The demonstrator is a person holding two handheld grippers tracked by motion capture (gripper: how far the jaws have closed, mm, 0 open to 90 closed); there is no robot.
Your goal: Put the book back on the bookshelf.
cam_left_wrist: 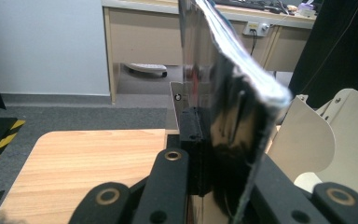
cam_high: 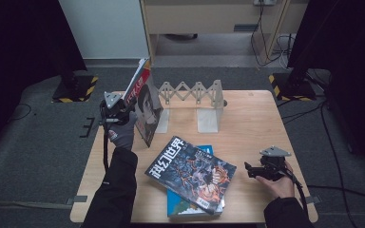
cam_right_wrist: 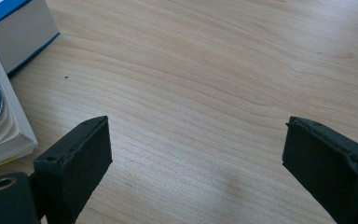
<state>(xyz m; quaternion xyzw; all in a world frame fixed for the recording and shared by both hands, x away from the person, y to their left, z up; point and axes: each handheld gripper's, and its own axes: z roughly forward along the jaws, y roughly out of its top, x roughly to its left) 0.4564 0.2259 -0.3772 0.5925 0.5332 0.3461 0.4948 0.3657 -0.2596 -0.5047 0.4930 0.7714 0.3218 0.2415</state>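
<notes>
A red-and-grey magazine (cam_high: pixel 142 102) stands upright at the table's back left, leaning against the left plate of a pale expanding book rack (cam_high: pixel 197 95). My left gripper (cam_high: pixel 126 108) is shut on its lower edge. In the left gripper view the glossy magazine (cam_left_wrist: pixel 228 116) rises between the black jaws of my left gripper (cam_left_wrist: pixel 214 154), and the rack's plates (cam_left_wrist: pixel 340 135) stand to the right. My right gripper (cam_high: pixel 248 170) rests low at the front right, open, with bare wood between its jaws (cam_right_wrist: pixel 196 158).
A dark magazine (cam_high: pixel 192 173) lies flat on a blue book (cam_high: pixel 183 208) near the front edge of the wooden table (cam_high: pixel 252 118). The same stack's corner (cam_right_wrist: pixel 14 37) lies left of my right gripper. Black stands and cables surround the table.
</notes>
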